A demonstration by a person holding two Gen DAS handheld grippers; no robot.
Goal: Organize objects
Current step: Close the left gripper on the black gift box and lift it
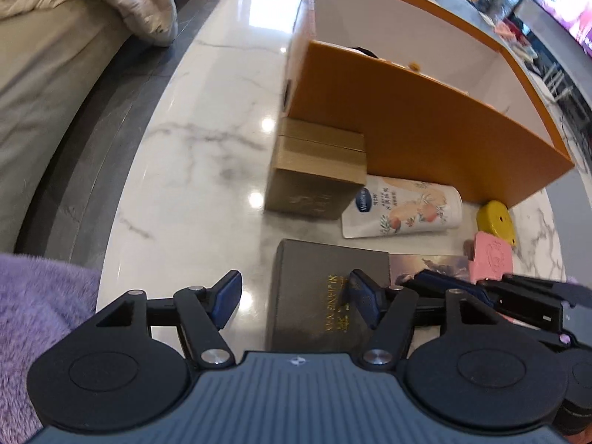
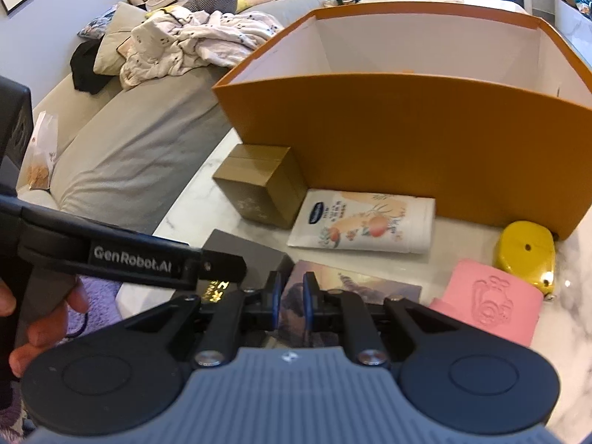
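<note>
A big orange box with a white inside stands open on the marble table; it also shows in the right wrist view. In front of it lie a tan cardboard box, a white lotion tube, a yellow case, a pink item, a picture card and a dark grey box with gold letters. My left gripper is open over the dark grey box. My right gripper is nearly shut, empty, over the picture card.
A beige sofa with a crumpled blanket runs along the table's left side. Purple fleece lies at the near left. A TV and clutter stand at the far right.
</note>
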